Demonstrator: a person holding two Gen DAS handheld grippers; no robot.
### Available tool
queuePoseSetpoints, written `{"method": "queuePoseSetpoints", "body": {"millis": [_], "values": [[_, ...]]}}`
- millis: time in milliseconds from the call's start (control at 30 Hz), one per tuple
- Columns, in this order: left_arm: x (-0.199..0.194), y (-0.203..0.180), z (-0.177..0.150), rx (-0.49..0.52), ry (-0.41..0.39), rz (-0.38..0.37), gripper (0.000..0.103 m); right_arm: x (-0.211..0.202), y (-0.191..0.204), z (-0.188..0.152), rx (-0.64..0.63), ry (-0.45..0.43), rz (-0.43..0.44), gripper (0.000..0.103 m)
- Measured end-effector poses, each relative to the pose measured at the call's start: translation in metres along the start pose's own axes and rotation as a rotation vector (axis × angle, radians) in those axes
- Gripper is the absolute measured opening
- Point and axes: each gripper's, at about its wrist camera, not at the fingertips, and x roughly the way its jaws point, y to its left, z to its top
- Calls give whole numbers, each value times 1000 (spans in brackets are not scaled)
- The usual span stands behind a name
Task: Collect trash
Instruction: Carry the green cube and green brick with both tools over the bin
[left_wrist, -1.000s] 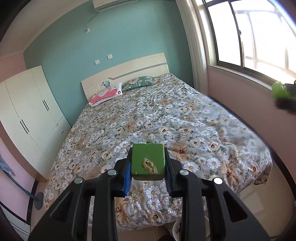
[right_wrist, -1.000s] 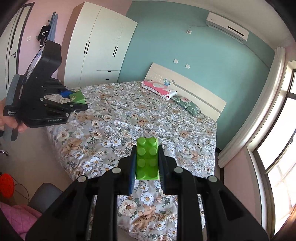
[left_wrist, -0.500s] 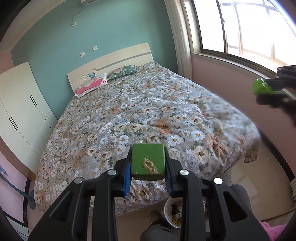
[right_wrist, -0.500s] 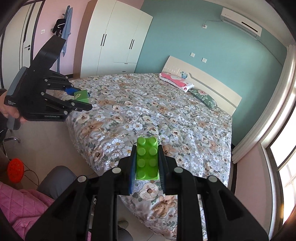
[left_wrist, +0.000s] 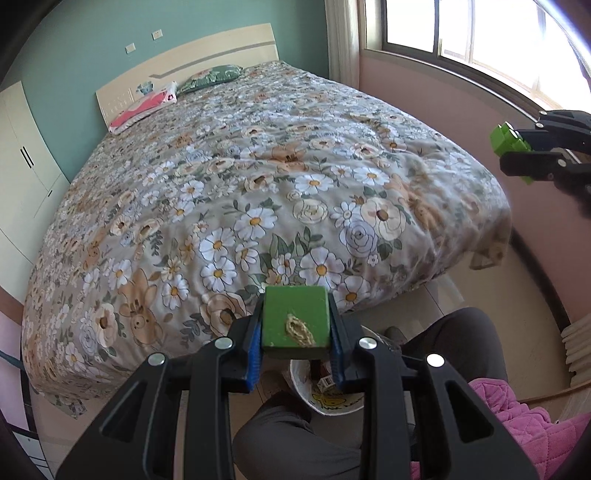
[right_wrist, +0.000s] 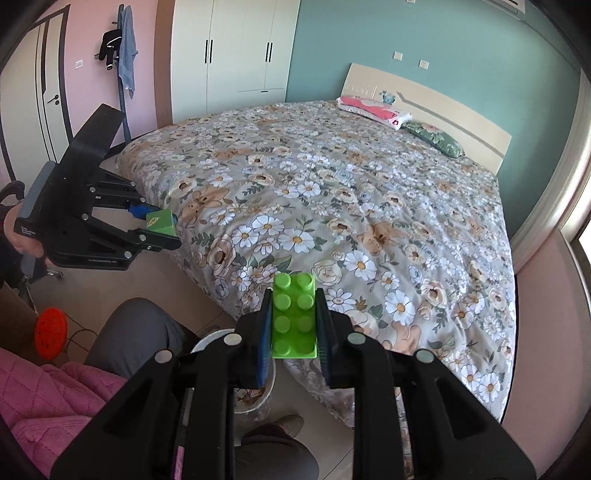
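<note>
1. The left hand-held gripper (left_wrist: 295, 328), at lower centre of the left wrist view, was clamped on a dark green block (left_wrist: 295, 319) bearing a tan, rope-like mark on its upper face.
2. The right hand-held gripper (right_wrist: 294, 325), at lower centre of the right wrist view, was clamped on a bright green studded brick (right_wrist: 294, 321), held by its two long sides with the studs facing the camera.
3. A white waste bin (left_wrist: 332, 400) stood on the floor below both grippers, between the person's grey-trousered knees (left_wrist: 458, 339) and just beside the foot of the bed (left_wrist: 258, 177). Its contents were largely hidden; small scraps and a wrapper could perhaps be made out.
4. Step in hand, as judged: delivery of both pieces to the bin. Neither piece had yet reached its rim.
5. Advice for the step: each gripper should be lowered until its piece sits squarely over the bin's mouth before the jaws part. The mouth looked narrow for two tools together, so releasing one after the other would lessen the risk of a collision or of a piece bouncing off the rim onto the floor.
6. The flowered quilt hung close to the bin; the approach should keep clear of it.
</note>
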Motion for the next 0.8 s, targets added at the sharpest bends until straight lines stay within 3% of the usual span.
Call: {"method": "queuePoseSetpoints", "body": {"millis": [400, 800], "values": [[88, -27, -60, -21, 103, -59, 32, 92, 35, -64, 29, 113, 96, 23], [170, -45, -112, -71, 222, -61, 32, 192, 65, -135, 103, 283, 186, 23]]}}
